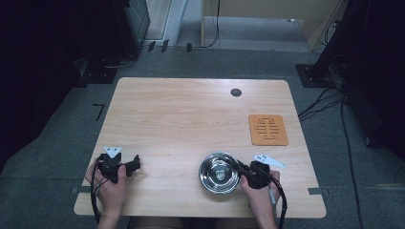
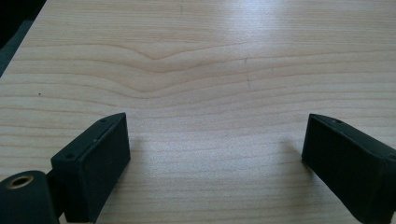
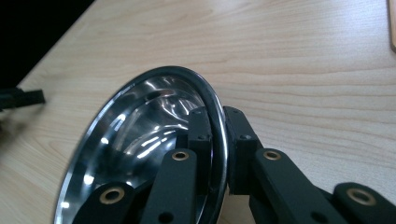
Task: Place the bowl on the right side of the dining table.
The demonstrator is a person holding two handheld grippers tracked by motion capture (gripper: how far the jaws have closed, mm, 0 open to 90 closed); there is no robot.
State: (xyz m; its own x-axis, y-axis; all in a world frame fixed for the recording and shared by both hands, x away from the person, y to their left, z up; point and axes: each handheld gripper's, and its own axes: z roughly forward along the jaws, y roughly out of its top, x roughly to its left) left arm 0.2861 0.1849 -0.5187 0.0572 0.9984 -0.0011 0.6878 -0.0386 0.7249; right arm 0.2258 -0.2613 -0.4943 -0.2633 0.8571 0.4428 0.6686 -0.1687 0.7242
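High view first: your left gripper point(image 1: 136, 163) rests on the wooden table point(image 1: 191, 114) at about eight o'clock, held in your left hand point(image 1: 111, 185). Your right gripper point(image 1: 241, 168) sits at about five o'clock, at the right rim of the steel bowl point(image 1: 219, 172), with your right hand point(image 1: 261, 190) behind it. An orange mat point(image 1: 268, 130) lies up at two o'clock from the bowl, well apart from it, and a small dark disc point(image 1: 236, 92) sits near the table's far edge at twelve o'clock.

Left gripper view: your jaws stand wide apart over bare table point(image 2: 210, 70), with nothing between them.

Right gripper view: your jaws are pinched narrow on the bowl's point(image 3: 140, 140) rim, one jaw inside and one outside. The bowl appears tilted here.
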